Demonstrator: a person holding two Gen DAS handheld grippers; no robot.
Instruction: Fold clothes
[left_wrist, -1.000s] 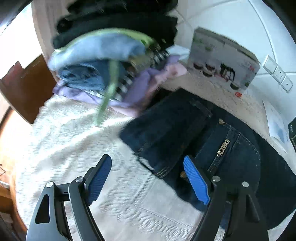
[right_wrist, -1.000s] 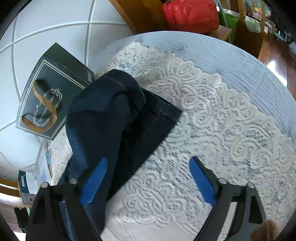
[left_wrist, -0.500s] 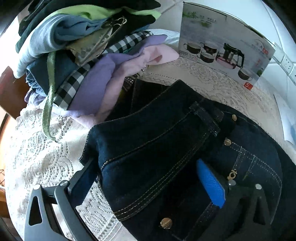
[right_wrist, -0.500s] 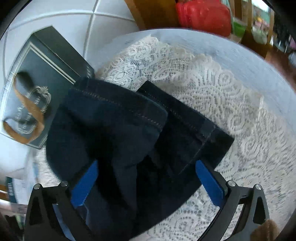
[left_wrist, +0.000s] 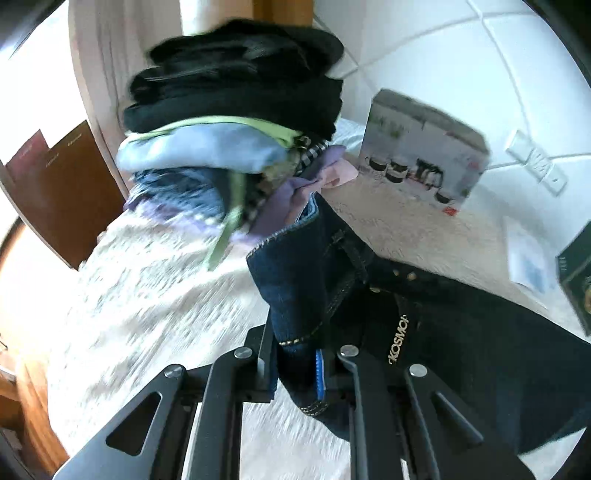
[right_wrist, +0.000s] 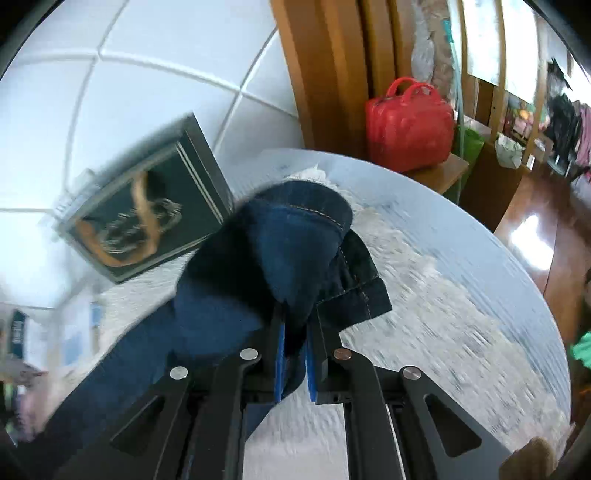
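Both grippers — left, right — pinch jeans.

Lace-covered table under jeans, clothes pile.

Right hand-held gripper clamped on dark jeans above lace tablecloth

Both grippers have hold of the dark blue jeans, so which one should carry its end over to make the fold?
Probably the right gripper: it is shut on the hem end of the dark blue denim jeans, over open white lace tablecloth. The left gripper clamps the waistband beside the pile of folded clothes.
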